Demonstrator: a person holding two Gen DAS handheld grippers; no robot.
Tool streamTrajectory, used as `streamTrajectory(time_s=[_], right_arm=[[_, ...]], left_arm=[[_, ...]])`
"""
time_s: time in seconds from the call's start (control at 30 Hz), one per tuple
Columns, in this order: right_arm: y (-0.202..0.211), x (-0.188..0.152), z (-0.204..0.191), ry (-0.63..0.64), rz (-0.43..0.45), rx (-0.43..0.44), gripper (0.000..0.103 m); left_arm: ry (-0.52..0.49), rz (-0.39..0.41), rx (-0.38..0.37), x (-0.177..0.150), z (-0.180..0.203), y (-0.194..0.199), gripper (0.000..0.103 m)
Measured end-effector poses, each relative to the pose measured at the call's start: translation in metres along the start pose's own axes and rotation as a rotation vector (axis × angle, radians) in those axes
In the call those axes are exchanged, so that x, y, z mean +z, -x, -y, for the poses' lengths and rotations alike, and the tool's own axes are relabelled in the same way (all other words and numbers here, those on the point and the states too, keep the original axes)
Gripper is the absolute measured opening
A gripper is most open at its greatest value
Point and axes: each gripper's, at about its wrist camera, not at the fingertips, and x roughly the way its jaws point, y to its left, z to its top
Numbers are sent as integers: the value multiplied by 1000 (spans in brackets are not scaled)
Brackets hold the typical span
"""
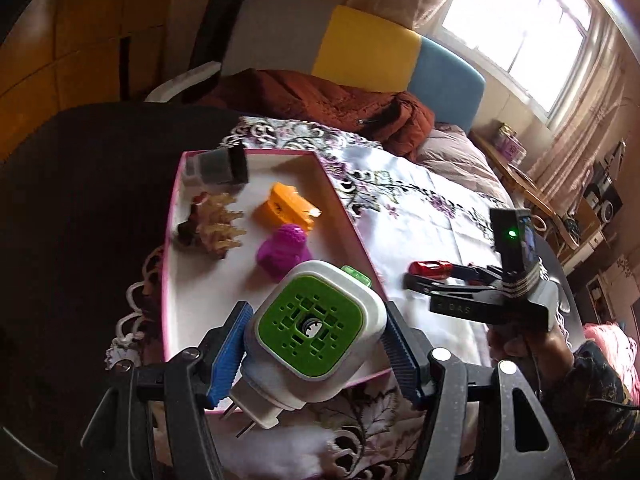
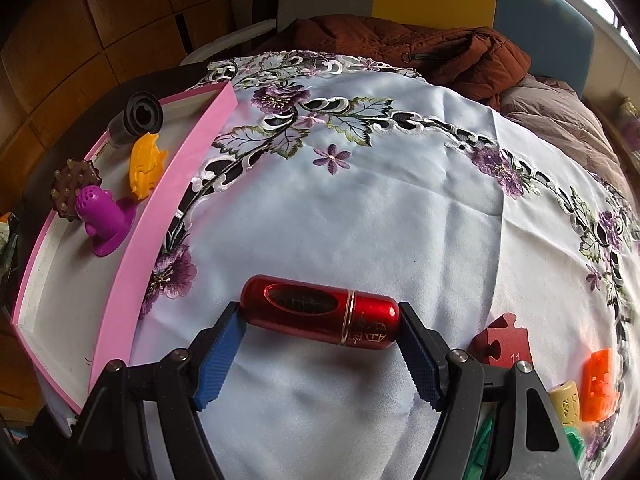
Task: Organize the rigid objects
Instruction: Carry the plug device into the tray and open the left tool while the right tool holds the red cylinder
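My left gripper (image 1: pixel 316 320) is shut on a white plug-in device with a green perforated face (image 1: pixel 310 330); its prongs stick out lower left. It hangs over the near end of the pink-rimmed tray (image 1: pixel 344 216). Inside the tray lie an orange piece (image 1: pixel 286 206), a purple toy (image 1: pixel 282 250), a brown spiky piece (image 1: pixel 212 224) and a black cylinder (image 1: pixel 224 166). In the right wrist view my right gripper (image 2: pixel 320 316) is shut endwise on a red metallic capsule (image 2: pixel 320 314) resting on the embroidered cloth, right of the tray (image 2: pixel 188 152). The left wrist view shows that gripper (image 1: pixel 430 274) too.
Near the cloth's right edge lie a red puzzle piece (image 2: pixel 502 340), an orange block (image 2: pixel 598 384), a cream cylinder (image 2: pixel 564 402) and a green piece (image 2: pixel 488 440). A brown jacket (image 2: pixel 420 48) is heaped at the table's far side. A hand (image 1: pixel 520 344) holds the right gripper.
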Motion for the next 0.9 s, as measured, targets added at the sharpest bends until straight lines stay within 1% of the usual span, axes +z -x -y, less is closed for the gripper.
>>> streamTrajectory(time_s=[0.17,0.27,0.43,0.5,0.63,0.73,0.8,0.9], right_arm=[[0,0,0,5,-3,-4,75],[0,0,0,6,-3,-4,75],[0,0,0,6,-2,-5,75],[0,0,0,7,-2,-6,75],[0,1,0,6,-1,-5,75],[0,0,0,7,-2,-5,75],[-1,1,0,7,-2,-6,75],[0,1,0,8,-2,-6,75]], left_arm=[[135,-52,33,-2,-47,-11,65],[159,-82,33,-1,-56,-24,65],[134,-102,50,12,-56,-45,65],[117,-100,86,19,-56,-55,65],[104,-136,117,33,-58,-80,65],[80,-127,152,42,-56,-93,65],[61,-138,148,47,-54,-102,65],[68,-147,150,52,-55,-107,65]])
